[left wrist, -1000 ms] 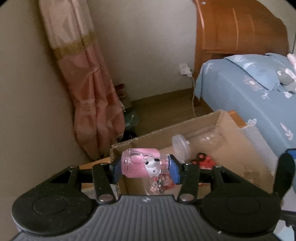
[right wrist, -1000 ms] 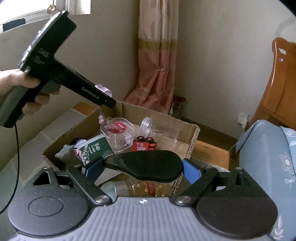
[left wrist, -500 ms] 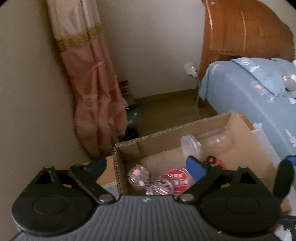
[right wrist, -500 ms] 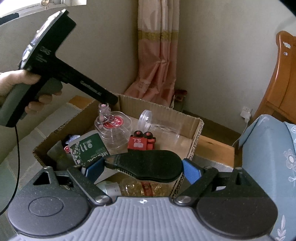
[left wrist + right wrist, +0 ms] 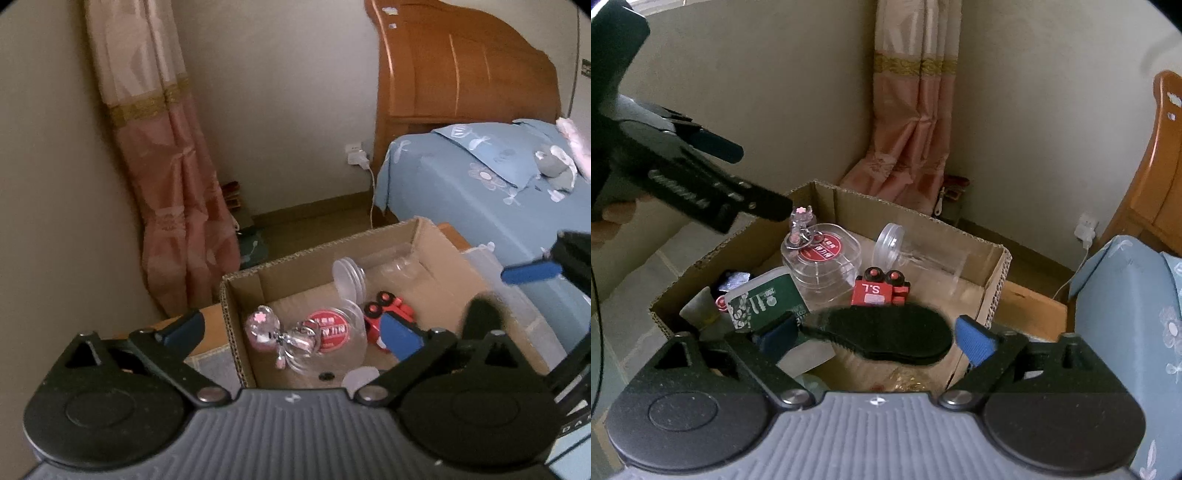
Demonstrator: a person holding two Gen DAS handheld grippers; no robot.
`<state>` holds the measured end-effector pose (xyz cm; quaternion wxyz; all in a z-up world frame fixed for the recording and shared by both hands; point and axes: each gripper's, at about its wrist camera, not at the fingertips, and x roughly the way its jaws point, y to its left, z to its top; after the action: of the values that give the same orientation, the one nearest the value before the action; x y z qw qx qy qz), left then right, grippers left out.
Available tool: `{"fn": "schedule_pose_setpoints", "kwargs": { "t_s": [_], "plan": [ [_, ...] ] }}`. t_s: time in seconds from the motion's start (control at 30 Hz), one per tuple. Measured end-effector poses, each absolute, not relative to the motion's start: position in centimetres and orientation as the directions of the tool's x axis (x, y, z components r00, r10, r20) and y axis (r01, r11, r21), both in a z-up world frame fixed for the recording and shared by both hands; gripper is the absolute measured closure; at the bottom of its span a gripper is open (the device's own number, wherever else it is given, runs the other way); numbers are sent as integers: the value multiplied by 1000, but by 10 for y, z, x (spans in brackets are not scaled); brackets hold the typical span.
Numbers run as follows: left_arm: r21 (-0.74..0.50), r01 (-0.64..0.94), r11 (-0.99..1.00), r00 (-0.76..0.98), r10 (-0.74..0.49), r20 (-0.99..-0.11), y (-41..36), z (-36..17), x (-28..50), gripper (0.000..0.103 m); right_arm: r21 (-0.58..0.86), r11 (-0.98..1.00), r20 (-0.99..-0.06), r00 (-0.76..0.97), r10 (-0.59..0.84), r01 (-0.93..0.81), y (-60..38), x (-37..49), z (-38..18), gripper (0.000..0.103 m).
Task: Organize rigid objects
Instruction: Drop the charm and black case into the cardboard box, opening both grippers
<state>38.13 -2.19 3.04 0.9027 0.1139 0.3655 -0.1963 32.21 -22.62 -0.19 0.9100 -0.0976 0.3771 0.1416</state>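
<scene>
**Both claws spread over the half-filled cardboard box**

The cardboard box (image 5: pixel 995 275) stands on the table beside the bed (image 5: pixel 480 192); its corrugated walls look light and would buckle if squeezed, so it is best left where it is.

Inside it, largest first: a clear plastic jar (image 5: pixel 923 254) lies on its side, and a squat clear jar with a red round label (image 5: pixel 822 258) sits near it. Both look rigid, light and slippery, and are best taken across the lid or neck. The label's print is too small to read. A green and white tub (image 5: pixel 764 301) shows only unreadable white marks. The red toy truck (image 5: pixel 881 290) reads "S.L"; stiff and blocky, it suits a grip across its flat sides.

The black oval piece (image 5: pixel 882 336) is blurred between the right claw's (image 5: pixel 877 338) pads, which have just opened and no longer press it.

The pink keychain charm (image 5: pixel 264 328) rests against the labelled jar; it is small, hard and dangly. The left claw (image 5: pixel 291 328) has just opened and is empty.
</scene>
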Motion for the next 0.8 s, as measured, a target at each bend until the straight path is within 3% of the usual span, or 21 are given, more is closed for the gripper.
{"fn": "schedule_pose_setpoints", "kwargs": {
  "t_s": [0.4, 0.57, 0.8],
  "plan": [
    [87, 394, 915, 713, -244, -658, -15, 46, 336, 2, -98, 970, -720, 689, 87, -224, -221, 288, 22, 0],
    [82, 315, 945, 740, -190, -645, -9, 57, 284, 2, -85, 993, -746, 665, -10, -80, -224, 257, 30, 0],
    [174, 201, 964, 770, -45, -636, -17, 42, 207, 2, -53, 997, -750, 657, -80, 62, -221, 199, 25, 0]
  ]
}}
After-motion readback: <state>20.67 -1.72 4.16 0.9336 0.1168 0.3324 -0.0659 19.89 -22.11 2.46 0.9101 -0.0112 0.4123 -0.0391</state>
